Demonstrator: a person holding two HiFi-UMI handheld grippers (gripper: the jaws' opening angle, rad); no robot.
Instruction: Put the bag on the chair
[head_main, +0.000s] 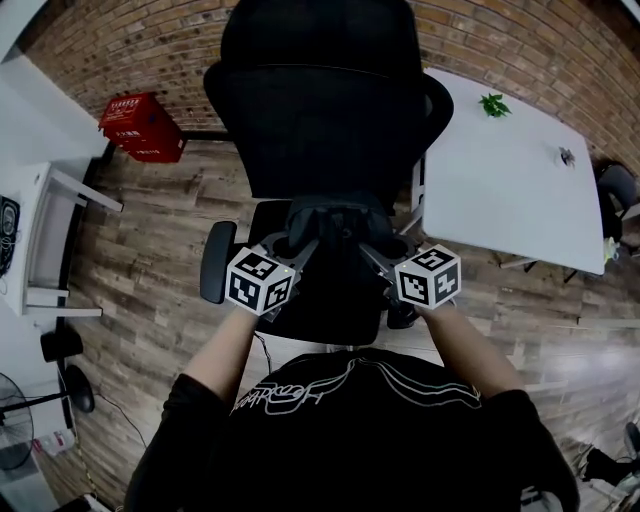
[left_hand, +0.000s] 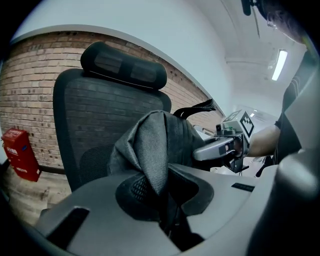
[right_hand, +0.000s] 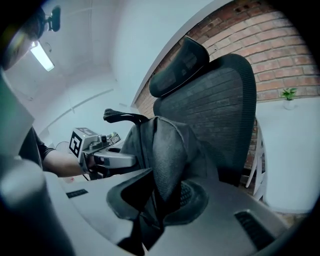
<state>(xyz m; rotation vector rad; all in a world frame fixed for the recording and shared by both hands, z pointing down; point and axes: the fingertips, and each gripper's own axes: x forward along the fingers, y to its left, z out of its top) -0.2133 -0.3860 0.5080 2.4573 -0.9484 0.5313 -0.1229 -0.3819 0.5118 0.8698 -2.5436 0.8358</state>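
A dark grey fabric bag (head_main: 335, 228) hangs between my two grippers, just over the seat of a black mesh office chair (head_main: 320, 110). My left gripper (head_main: 298, 247) is shut on a fold of the bag (left_hand: 155, 150) at its left side. On the bag's right side my right gripper (head_main: 372, 252) is shut on another fold of the bag (right_hand: 167, 155). The chair's backrest (left_hand: 95, 125) and headrest (right_hand: 180, 67) rise right behind the bag. Whether the bag's underside touches the seat is hidden.
A white table (head_main: 500, 175) with a small green plant (head_main: 494, 104) stands right of the chair. A red crate (head_main: 142, 127) sits on the wooden floor by the brick wall. White shelving (head_main: 45, 240) lines the left side. The chair's armrests (head_main: 216, 262) flank the seat.
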